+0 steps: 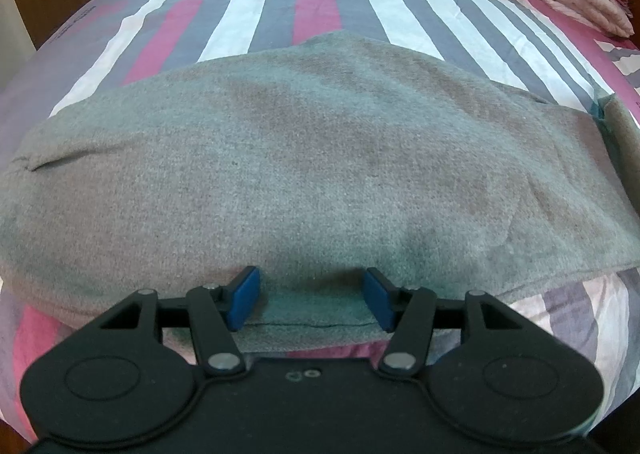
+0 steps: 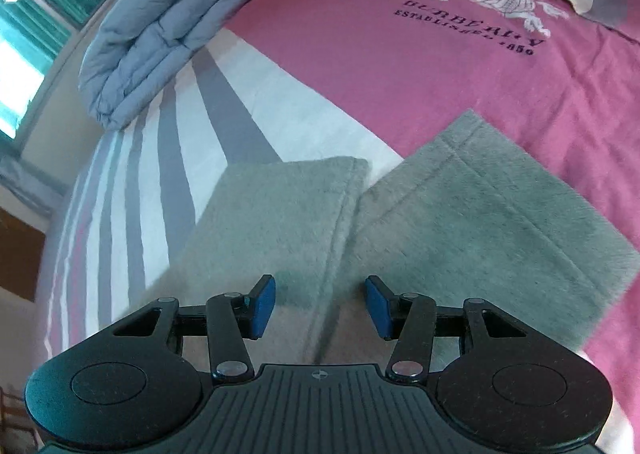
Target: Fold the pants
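Two grippers, both mine, hang over grey pants (image 1: 304,157) spread flat on the striped bedsheet (image 1: 256,13). My left gripper (image 1: 311,298) has its blue pads (image 1: 245,298) spread wide, straddling the near edge of the fabric where a seam runs between them, pinching nothing. My right gripper (image 2: 320,306) is likewise spread apart, above the two leg ends (image 2: 480,221), which lie side by side with hemmed cuffs, one reaching onto the pink part of the sheet with dark lettering (image 2: 468,27). A folded blue quilt (image 2: 160,29) sits well apart toward the window (image 2: 36,9).
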Motion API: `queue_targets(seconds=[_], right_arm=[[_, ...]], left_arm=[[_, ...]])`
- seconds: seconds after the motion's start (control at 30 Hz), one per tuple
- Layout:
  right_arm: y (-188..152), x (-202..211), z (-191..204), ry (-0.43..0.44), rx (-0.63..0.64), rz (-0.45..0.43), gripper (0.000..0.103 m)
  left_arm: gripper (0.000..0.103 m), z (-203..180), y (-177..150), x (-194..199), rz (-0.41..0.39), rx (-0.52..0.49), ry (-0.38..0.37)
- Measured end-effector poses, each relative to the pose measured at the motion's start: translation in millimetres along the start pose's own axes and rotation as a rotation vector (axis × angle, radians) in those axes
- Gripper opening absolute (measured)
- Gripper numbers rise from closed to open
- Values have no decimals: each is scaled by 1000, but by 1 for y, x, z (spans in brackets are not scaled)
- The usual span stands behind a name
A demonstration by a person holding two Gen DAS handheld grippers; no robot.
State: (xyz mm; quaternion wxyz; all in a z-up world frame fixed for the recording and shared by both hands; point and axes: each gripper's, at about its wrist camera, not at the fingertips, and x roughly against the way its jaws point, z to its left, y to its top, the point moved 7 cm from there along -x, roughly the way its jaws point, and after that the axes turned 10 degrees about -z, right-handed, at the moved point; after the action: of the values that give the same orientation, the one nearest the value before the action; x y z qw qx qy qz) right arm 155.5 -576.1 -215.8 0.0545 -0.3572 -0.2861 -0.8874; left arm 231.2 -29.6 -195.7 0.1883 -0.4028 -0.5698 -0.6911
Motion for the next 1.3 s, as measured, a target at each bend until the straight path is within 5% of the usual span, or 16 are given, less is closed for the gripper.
queue_targets(seconds=[0.03, 0.13, 0.33, 0.43, 0.6, 0.73, 0.8, 0.87, 0.93, 1.1, 1.13, 1.17, 1.3], right_arm=[[2, 0, 4, 9, 12, -6, 6], [5, 7, 15, 8, 71, -57, 6], [27, 71, 58, 24, 337, -348, 5], [22, 103, 44, -1, 378, -438, 5], [-21, 78, -53, -152, 201, -244, 6], [-35, 68, -68, -155, 152, -181, 6], [-27, 74, -71, -120, 82, -178, 14], [-15, 84, -79, -104, 5, -209, 41], [-10, 85, -87, -122, -38, -208, 45], [-2, 78, -91, -106, -85, -171, 44], [0, 76, -89, -109, -83, -167, 37], [1, 76, -86, -110, -73, -163, 11], [3, 96, -74, -88, 17, -208, 5]], left_arm=[[50, 0, 0, 0, 0, -1, 1], [51, -1, 0, 0, -1, -2, 7], [51, -1, 0, 0, -4, -2, 8], [51, -1, -1, 1, -11, -2, 8], [51, -1, -2, 3, -16, -7, 5], [51, -1, -1, 3, -13, -6, 8], [51, -1, -1, 3, -15, -7, 11], [52, -2, -1, 3, -17, -8, 12], [52, -1, -2, 3, -17, -9, 12], [52, -2, -2, 4, -19, -13, 17], [52, -2, -2, 4, -19, -12, 16], [52, -2, -2, 4, -20, -12, 15], [54, -2, -2, 4, -21, -20, 18]])
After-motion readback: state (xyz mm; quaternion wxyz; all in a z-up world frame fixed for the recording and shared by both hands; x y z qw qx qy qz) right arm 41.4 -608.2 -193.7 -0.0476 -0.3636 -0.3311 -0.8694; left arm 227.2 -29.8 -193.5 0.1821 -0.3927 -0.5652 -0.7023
